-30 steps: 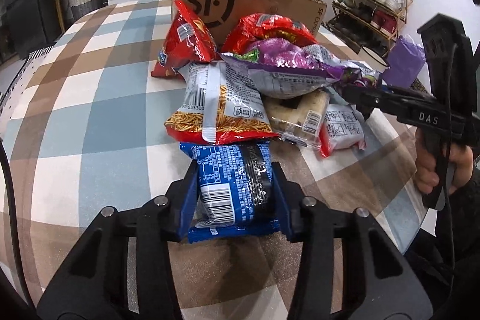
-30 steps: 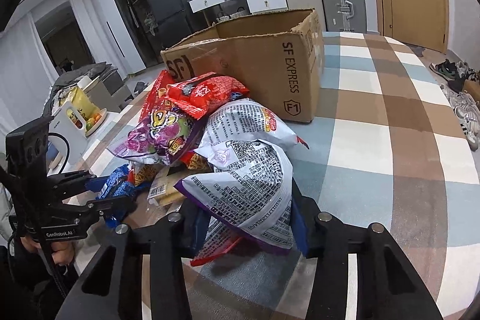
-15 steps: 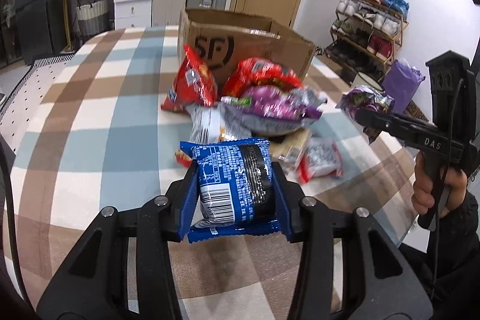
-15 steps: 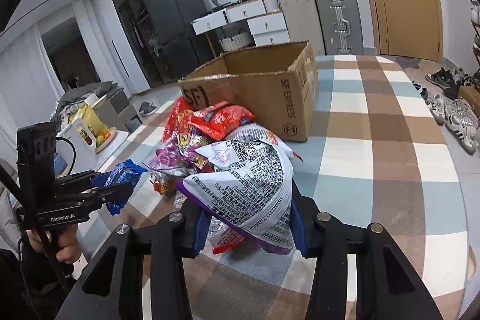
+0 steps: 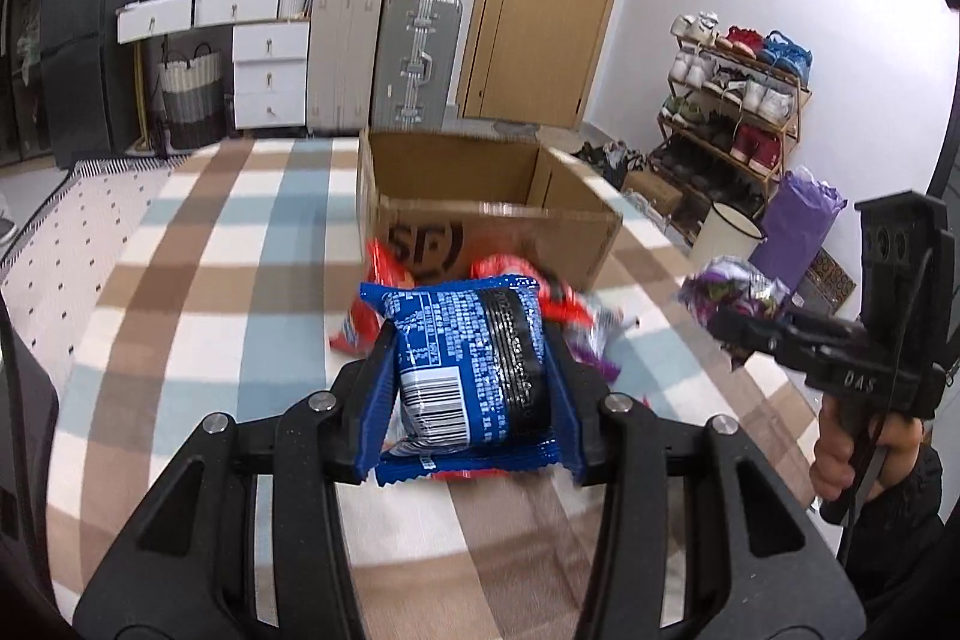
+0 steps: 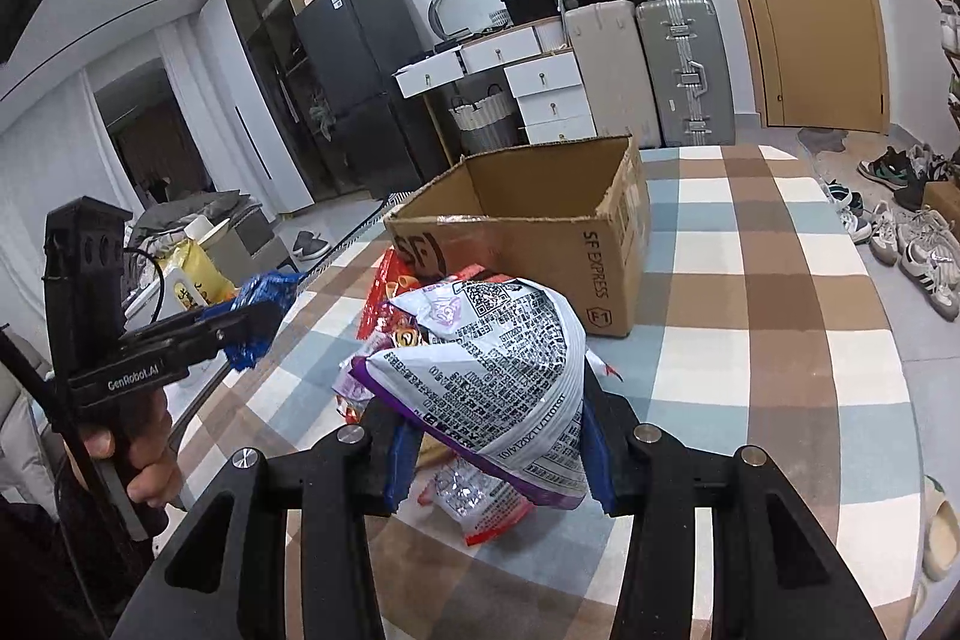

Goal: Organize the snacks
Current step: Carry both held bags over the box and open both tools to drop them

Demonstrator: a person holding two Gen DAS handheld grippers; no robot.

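Left gripper [image 5: 474, 388] squeezed tight on a blue snack pack [image 5: 471, 364], barcode side up, held in the air above the checked tablecloth [image 5: 180, 280]. Right gripper [image 6: 498, 451] squeezed tight on a white and purple chip bag [image 6: 504, 376], also up off the table. Behind both, an open cardboard box [image 6: 540, 220] sitting on the cloth, open side up, looking bare inside. Just in front of the box, a small pile of snack bags [image 6: 399, 301], red ones mostly, a bit blurry. 2 hands showing: right hand [image 5: 840, 454] at the edge of the left view, left hand [image 6: 135, 460] at the edge of the right view. Suitcases [image 5: 414, 58] and a shoe rack [image 5: 732, 100] far back by the door.
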